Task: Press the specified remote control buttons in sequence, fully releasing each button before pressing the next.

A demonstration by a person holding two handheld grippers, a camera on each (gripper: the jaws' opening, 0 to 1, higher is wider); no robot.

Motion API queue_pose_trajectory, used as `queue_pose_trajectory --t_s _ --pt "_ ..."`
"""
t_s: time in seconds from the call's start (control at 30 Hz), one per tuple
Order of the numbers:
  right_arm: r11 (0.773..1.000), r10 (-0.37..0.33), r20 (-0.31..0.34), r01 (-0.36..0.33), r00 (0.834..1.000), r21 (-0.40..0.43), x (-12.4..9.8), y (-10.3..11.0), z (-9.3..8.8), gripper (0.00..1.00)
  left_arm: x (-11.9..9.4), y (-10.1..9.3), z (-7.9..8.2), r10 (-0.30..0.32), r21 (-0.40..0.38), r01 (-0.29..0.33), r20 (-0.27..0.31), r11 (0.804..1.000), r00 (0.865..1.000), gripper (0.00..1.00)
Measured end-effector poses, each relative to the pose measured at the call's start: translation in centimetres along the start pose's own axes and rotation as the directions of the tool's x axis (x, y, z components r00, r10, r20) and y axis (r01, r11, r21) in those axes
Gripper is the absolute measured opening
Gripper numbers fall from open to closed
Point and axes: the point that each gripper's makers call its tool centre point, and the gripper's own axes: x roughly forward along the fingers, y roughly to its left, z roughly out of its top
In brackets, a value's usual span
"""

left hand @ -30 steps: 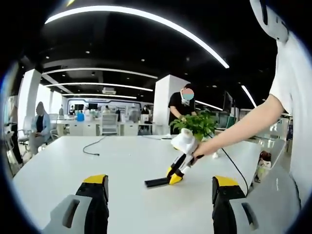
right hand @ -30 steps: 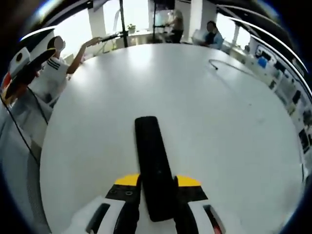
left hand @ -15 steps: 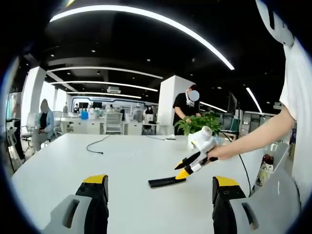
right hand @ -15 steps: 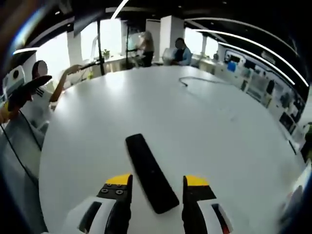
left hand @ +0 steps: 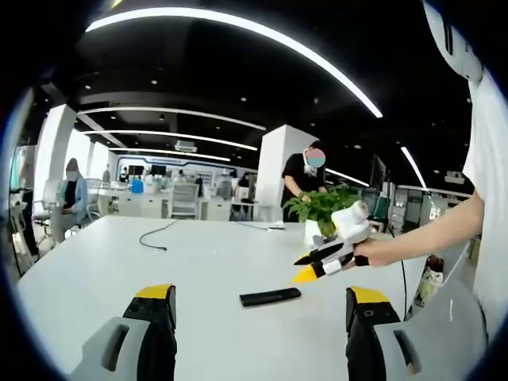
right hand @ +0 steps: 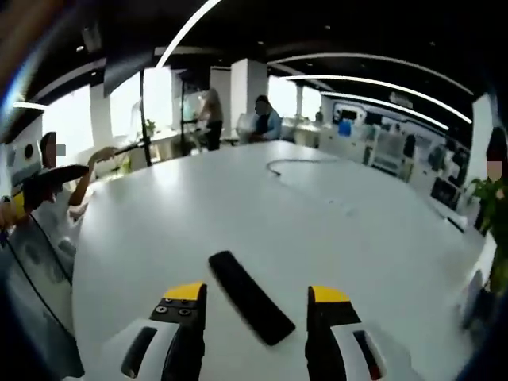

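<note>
Left hand-held gripper [left hand: 260,317]: held with jaws spread, empty, above the white tabletop [left hand: 190,262].
Remote: a slim black rectangular remote control [left hand: 271,297] is laid flat on the tabletop.
Right hand-held gripper [left hand: 311,267]: raised just above the remote, jaws parted, nothing gripped.

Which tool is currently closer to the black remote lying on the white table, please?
Right. The right tool hovers just above and beside the remote, jaws open, not touching. The left tool sits farther back, the remote lying ahead between its open jaws.
</note>
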Motion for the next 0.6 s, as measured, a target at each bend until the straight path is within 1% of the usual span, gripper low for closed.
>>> queue_pose_trajectory --t_s 0.13,0.3,0.43,0.6 --pt "1.0 -0.019 0.026 0.019 0.999 -0.001 -0.9 0.4 0.7 0.49 0.0 -0.1 -0.1 -0.004 0.003 0.004 -0.003 1.0 1.0 0.91" --pt "0.997 -0.061 0.076 0.063 0.995 -0.032 -2.6 0.8 1.8 0.5 0.0 0.0 0.1 0.001 0.002 -0.001 0.002 1.0 1.0 0.91" --pt "0.997 -0.069 0.106 0.072 0.992 -0.019 -3.8 1.6 2.1 0.5 -0.1 -0.1 0.2 -0.003 -0.005 0.003 0.012 1.0 1.0 0.91" --pt "0.997 -0.075 0.125 0.079 0.989 -0.027 -4.9 2.7 2.0 0.51 0.0 -0.2 0.2 -0.01 0.0 0.01 0.009 1.0 1.0 0.91"
